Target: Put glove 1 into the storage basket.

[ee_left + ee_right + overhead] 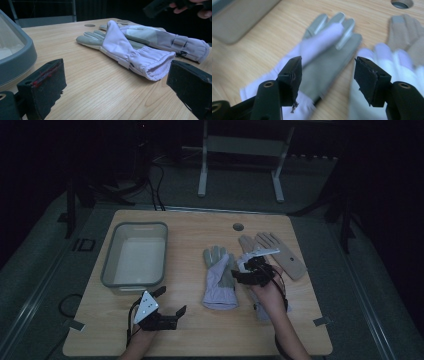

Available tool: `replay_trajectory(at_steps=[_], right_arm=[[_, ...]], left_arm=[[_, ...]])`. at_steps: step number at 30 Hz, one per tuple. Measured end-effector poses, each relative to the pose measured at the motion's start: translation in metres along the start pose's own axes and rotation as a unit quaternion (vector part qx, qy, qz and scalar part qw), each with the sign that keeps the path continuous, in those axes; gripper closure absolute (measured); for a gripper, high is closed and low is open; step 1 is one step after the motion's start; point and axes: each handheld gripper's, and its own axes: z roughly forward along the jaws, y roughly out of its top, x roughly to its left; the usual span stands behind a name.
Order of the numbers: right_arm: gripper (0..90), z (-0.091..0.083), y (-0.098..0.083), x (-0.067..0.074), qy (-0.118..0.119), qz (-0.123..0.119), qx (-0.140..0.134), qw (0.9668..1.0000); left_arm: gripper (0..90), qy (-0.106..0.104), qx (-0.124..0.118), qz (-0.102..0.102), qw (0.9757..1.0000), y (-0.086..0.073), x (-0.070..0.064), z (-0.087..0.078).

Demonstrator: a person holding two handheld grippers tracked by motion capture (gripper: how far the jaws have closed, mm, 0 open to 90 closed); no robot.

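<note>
A lilac glove with a grey palm (220, 277) lies flat mid-table, fingers pointing away; it is also in the left gripper view (125, 47) and the right gripper view (324, 50). A second lilac glove (170, 40) lies beside it on its right (382, 60), under my right hand. My right gripper (242, 272) hovers above the two gloves, open, with nothing between its pads (328, 67). My left gripper (171, 301) rests low near the table's front edge, open and empty (115, 82), pointing at the first glove's cuff.
A grey plastic tub (135, 255) stands at the left of the table, close to my left gripper (15, 57). A pair of tan gloves (280, 252) lies at the back right. A round cable hole (238, 227) sits near the far edge.
</note>
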Motion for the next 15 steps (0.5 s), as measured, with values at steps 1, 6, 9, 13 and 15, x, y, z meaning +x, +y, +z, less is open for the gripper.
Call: replay_trajectory(at_steps=[1, 6, 9, 13, 15], right_arm=[[41.3, -0.004, -0.003, -0.004, -0.004, -0.001, 0.000, 1.0000], [41.5, -0.022, -0.023, -0.027, -0.018, -0.010, -0.008, 0.9998], [43.0, -0.028, -0.035, -0.039, -0.029, -0.017, -0.002, 0.9994], [42.7, -0.034, -0.050, -0.054, -0.024, -0.009, 0.003, 0.9997], [41.3, -0.036, -0.057, -0.061, -0.023, -0.004, 0.006, 0.9997]], left_arm=[[2.3, 0.000, 0.001, 0.001, 1.0000, 0.000, 0.000, 0.000], [2.3, 0.000, 0.000, 0.000, 1.0000, 0.000, 0.000, 0.000], [2.3, 0.001, 0.000, 0.001, 1.0000, 0.000, 0.000, 0.000], [2.3, 0.001, 0.001, 0.001, 1.0000, 0.000, 0.000, 0.000], [2.3, 0.002, 0.001, 0.002, 1.0000, 0.000, 0.000, 0.000]])
